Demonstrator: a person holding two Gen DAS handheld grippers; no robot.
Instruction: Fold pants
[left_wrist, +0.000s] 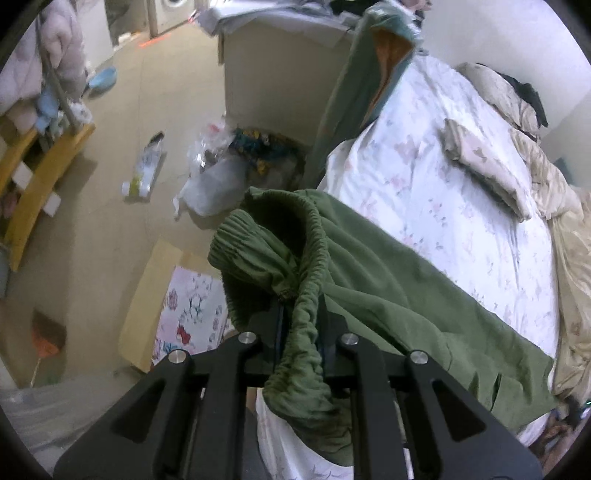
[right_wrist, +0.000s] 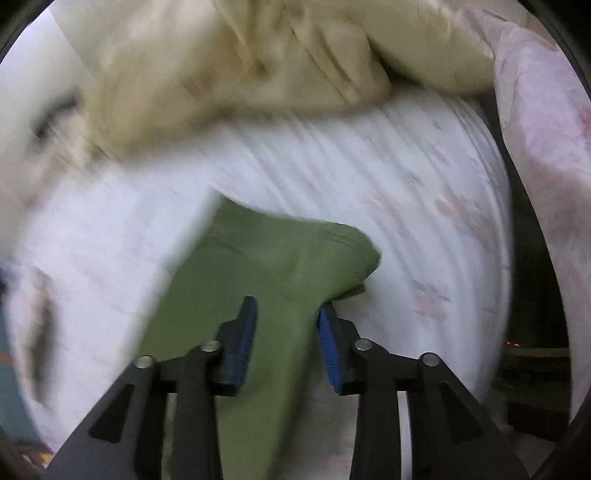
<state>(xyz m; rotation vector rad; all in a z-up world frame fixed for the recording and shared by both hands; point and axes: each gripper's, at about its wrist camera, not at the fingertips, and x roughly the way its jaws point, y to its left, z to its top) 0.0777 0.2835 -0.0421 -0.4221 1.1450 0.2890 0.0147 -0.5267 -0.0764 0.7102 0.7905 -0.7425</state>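
Pinching the pants (left_wrist: 388, 288) waistband at the bed (left_wrist: 461, 192) edge, the left gripper (left_wrist: 301, 325) is holding tight while the right gripper (right_wrist: 288, 325) is hanging open, so the fold may be slipping crooked.

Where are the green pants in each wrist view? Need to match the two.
Left wrist: green pants run from bottom centre to lower right; elastic waistband clamped in the left gripper.
Right wrist: pants at lower centre, a corner lying between the right gripper's open pads.
Shared landmark: white floral bedsheet under the pants.
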